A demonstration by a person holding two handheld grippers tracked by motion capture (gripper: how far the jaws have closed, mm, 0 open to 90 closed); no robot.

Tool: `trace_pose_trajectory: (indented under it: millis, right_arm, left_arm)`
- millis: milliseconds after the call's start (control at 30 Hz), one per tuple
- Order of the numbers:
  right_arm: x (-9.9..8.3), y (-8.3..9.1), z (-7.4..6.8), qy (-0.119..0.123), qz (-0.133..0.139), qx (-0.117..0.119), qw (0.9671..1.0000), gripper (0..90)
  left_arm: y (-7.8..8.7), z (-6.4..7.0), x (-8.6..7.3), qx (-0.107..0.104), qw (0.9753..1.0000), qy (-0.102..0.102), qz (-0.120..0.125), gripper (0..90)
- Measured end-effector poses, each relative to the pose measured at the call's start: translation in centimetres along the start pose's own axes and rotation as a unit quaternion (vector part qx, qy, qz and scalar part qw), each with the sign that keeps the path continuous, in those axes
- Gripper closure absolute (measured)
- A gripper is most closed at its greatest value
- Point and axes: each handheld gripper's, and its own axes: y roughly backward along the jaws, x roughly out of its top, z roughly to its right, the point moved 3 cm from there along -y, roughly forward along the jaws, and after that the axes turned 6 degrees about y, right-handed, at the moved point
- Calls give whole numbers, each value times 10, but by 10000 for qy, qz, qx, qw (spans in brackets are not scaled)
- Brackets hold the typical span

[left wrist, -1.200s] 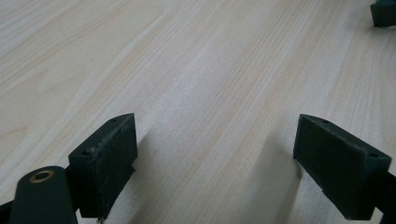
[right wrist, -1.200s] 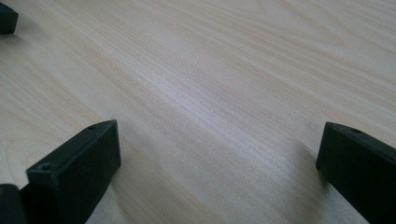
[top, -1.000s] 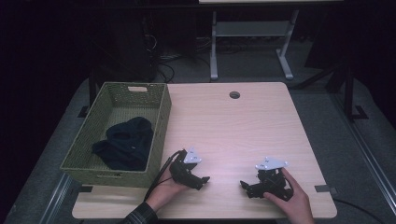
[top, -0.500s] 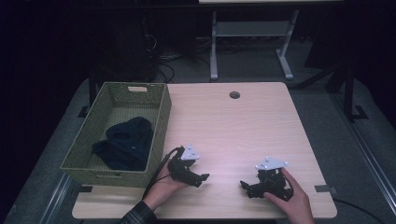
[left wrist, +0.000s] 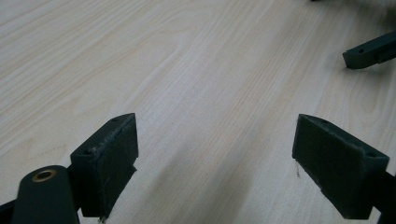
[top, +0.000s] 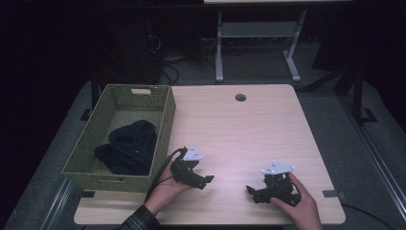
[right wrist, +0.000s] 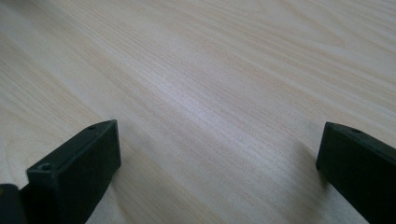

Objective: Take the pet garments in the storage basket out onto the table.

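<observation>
L gripper (top: 203,180) and R gripper (top: 252,191) are resting low on table (top: 249,129), jaws apart, holding nothing, prob. staged for start. Cloth (top: 128,147) is lying in basket (top: 162,120), just beside L gripper, w/in easy reach.

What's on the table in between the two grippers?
Nothing: in the high view, only bare table lies between the left gripper and the right gripper.
</observation>
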Motion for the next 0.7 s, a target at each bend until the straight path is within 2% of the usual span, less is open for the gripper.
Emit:
trace_pose_trajectory:
  millis: [133, 200, 700]
  right_arm:
    - [0, 0, 0, 0, 1, 0, 10000, 0]
    - [0, 0, 0, 0, 1, -1, 10000, 0]
    - [0, 0, 0, -1, 1, -1, 10000, 0]
  left_arm:
    - [3, 0, 3, -53, 9999, 56, 87, 139]
    - [4, 0, 4, -47, 10000, 17, 26, 139]
    - [13, -3, 12, -20, 10000, 13, 73, 140]
